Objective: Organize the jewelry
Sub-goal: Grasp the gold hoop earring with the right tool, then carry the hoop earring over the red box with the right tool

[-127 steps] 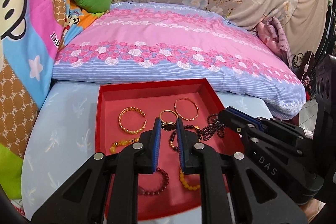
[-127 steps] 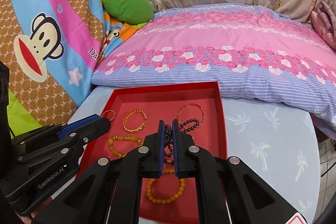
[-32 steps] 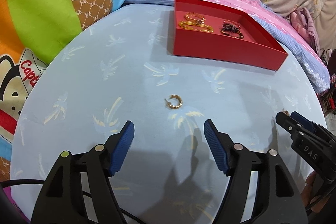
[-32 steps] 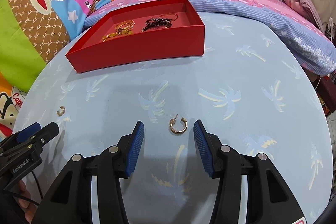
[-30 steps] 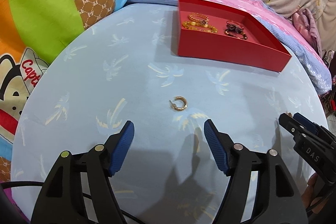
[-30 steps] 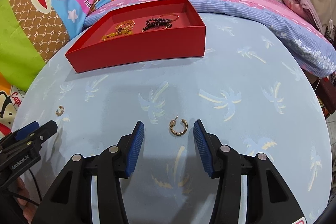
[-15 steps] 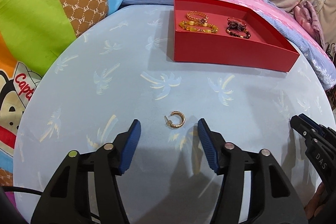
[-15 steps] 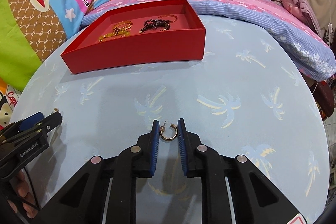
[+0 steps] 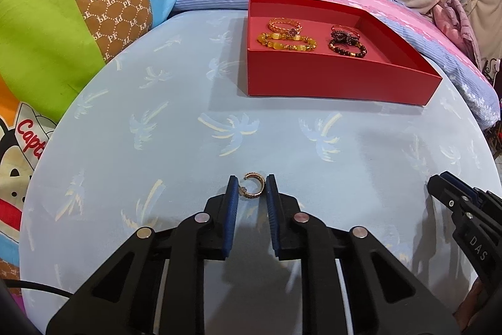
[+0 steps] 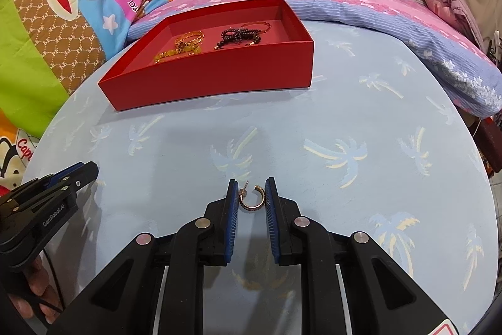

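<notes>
The counter (image 9: pixel 163 146) lies bare between the near edge and the red tray (image 10: pixel 219 77), whose upright front wall blocks a low, level approach. Pillows (image 10: pixel 392 11) crowd the far rim and the left side. The tray's near half is unoccupied.

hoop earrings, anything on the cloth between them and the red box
Nothing visible. Bare palm-print cloth lies between each hoop earring and the red box; only its near wall must be cleared.
</notes>
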